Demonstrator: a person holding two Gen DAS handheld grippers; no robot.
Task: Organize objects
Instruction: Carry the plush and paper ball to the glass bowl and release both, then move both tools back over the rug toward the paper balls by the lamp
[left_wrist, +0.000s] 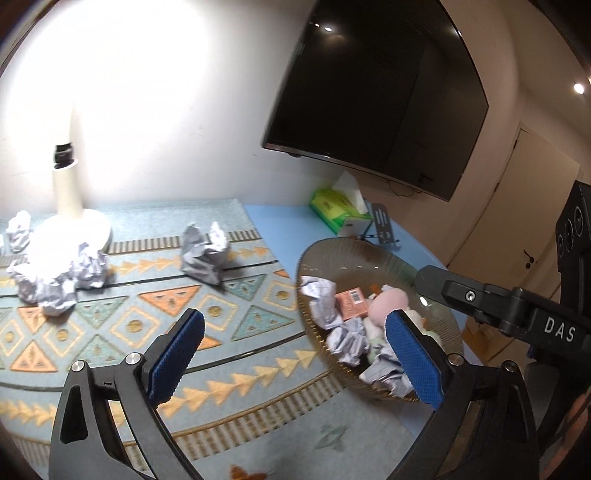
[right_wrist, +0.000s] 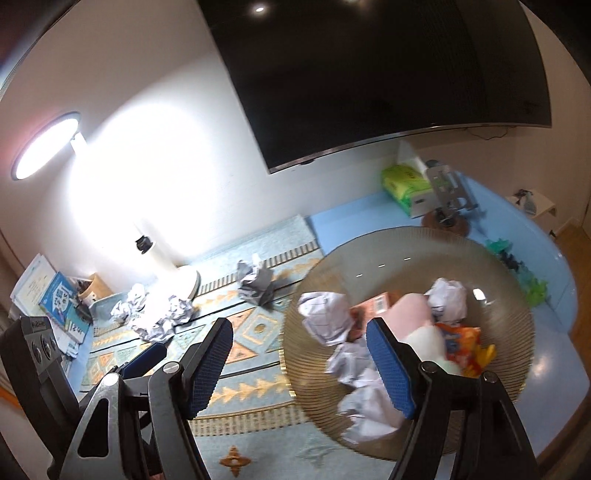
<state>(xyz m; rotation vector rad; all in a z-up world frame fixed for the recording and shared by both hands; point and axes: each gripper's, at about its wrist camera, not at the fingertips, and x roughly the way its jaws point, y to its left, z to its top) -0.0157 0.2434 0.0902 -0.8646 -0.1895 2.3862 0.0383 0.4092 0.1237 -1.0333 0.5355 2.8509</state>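
A ribbed glass bowl sits on the table's right side, holding crumpled paper, an orange box, a pink soft item and an orange wrapper. Loose crumpled paper balls lie on the patterned mat: one in the middle, more by the lamp base. My left gripper is open and empty above the mat at the bowl's left edge. My right gripper is open and empty at the bowl's near-left rim; its finger shows beside the bowl.
A white desk lamp stands at the back left. A green tissue box and a metal stand sit at the back right under a wall TV. Books lie far left.
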